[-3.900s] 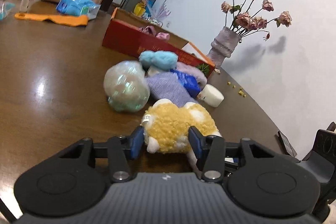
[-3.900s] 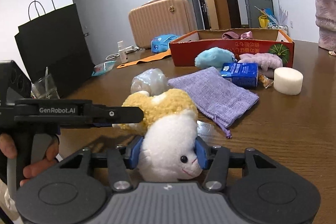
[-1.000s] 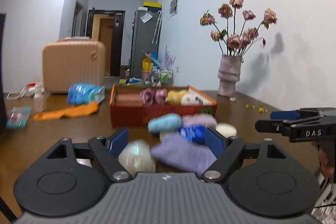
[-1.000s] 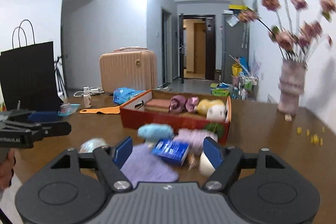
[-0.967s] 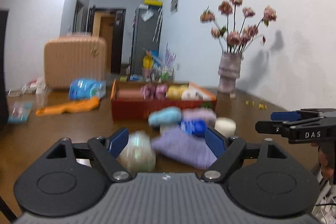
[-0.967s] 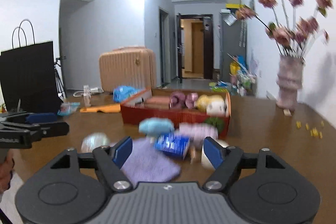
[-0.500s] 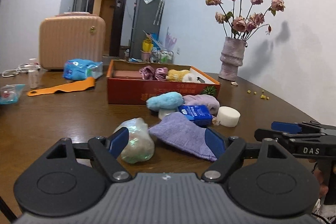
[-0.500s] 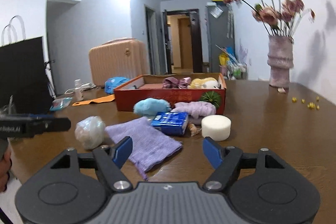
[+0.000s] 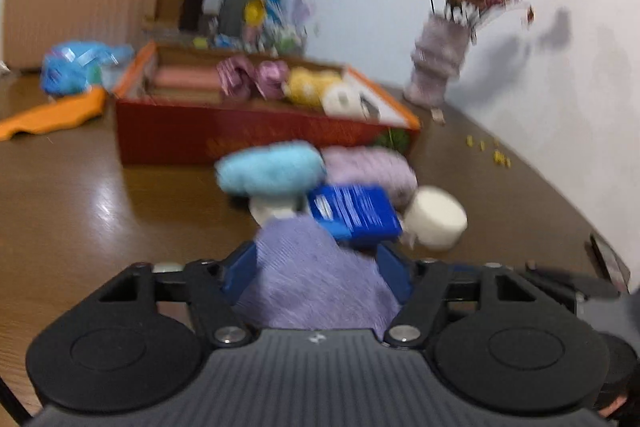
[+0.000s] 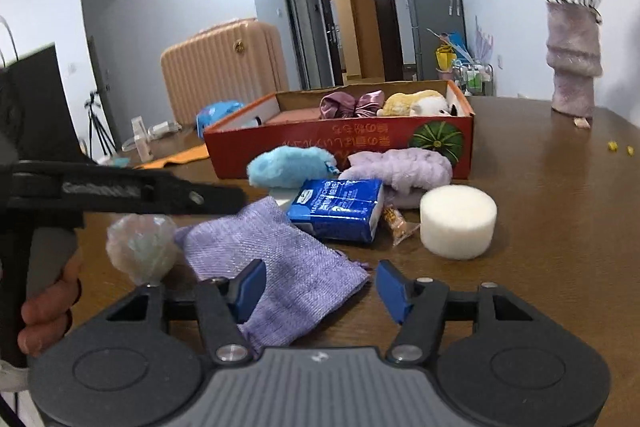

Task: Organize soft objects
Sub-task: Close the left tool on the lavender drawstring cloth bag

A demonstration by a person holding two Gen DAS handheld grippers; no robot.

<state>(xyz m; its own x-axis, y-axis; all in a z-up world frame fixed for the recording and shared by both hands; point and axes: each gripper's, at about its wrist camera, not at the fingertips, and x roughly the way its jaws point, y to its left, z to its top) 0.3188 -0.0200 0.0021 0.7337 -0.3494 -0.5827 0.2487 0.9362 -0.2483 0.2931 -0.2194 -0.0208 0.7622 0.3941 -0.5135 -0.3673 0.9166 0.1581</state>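
Two handheld grippers over a brown wooden worktop (image 10: 560, 211), seen from each wrist camera.

Left gripper (image 9: 316, 269): jaws half-wide and closing, with the near end of the lilac drawstring pouch (image 9: 316, 283) lying between them. The view is blurred; whether the blue pads press on the cloth cannot be told.

Right gripper (image 10: 318, 287): jaws half-wide and closing. The pouch (image 10: 276, 259) lies flat on the worktop with its near corner between the pads; the left pad sits over the cloth, and bare wood shows between the cloth and the right pad.

Loose items beyond the pouch: a blue tissue pack (image 10: 338, 209) overlapping the pouch's far edge; a white foam cylinder (image 10: 458, 221) to its right, apart from the pouch; a light-blue plush (image 10: 290, 167) and a lilac fluffy cloth (image 10: 400, 169) just in front of the box; an iridescent crumpled ball (image 10: 140, 251) left of the pouch, under the left gripper's arm.

Red cardboard box (image 10: 360, 151), open-topped, holds a pink flat item, satin scrunchies (image 10: 352, 105) and a yellow-and-white plush toy (image 10: 416, 103).

Background: a vase of dried roses (image 10: 572, 67) at the right and a peach suitcase (image 10: 224, 63) beyond the worktop's far left side. A person's fingers (image 10: 48, 311) wrap the left gripper's handle.
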